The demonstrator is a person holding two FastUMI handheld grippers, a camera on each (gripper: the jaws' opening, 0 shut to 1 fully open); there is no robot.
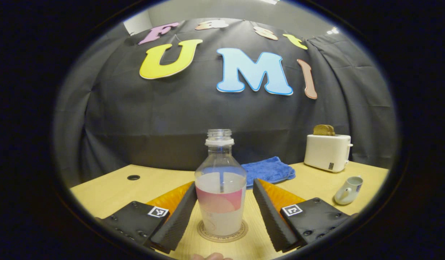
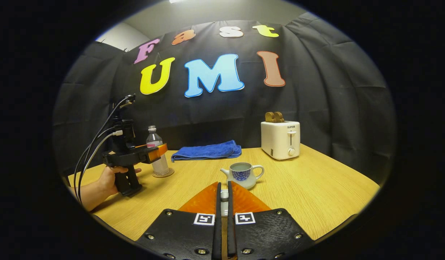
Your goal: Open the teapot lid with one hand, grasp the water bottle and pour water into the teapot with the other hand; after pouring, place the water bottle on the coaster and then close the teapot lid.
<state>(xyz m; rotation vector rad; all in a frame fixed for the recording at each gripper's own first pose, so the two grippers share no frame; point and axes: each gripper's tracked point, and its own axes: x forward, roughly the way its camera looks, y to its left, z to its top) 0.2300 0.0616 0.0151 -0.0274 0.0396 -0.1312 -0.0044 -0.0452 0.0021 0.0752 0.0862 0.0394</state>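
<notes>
Clear plastic, the water bottle [image 1: 220, 184] is seen standing upright on the round coaster [image 1: 222, 231], capless and partly filled. It is flanked by the spread fingers of the left gripper [image 1: 222, 213], which is released: a gap is visible on either side of the bottle. The pouring appears finished, so the bottle is judged set down. For a clean release, the left gripper should be drawn straight back so neither finger clips the bottle. The teapot [image 2: 243, 174] is seen open on the counter [image 2: 316, 187], well apart from the bottle. A small pale piece, probably the lid [image 2: 224, 196], is clamped between the closed fingers of the right gripper [image 2: 224, 200]. It should be lowered level onto the rim. A blue towel [image 2: 207, 151] and a toaster [image 2: 280, 139] are set farther back.
</notes>
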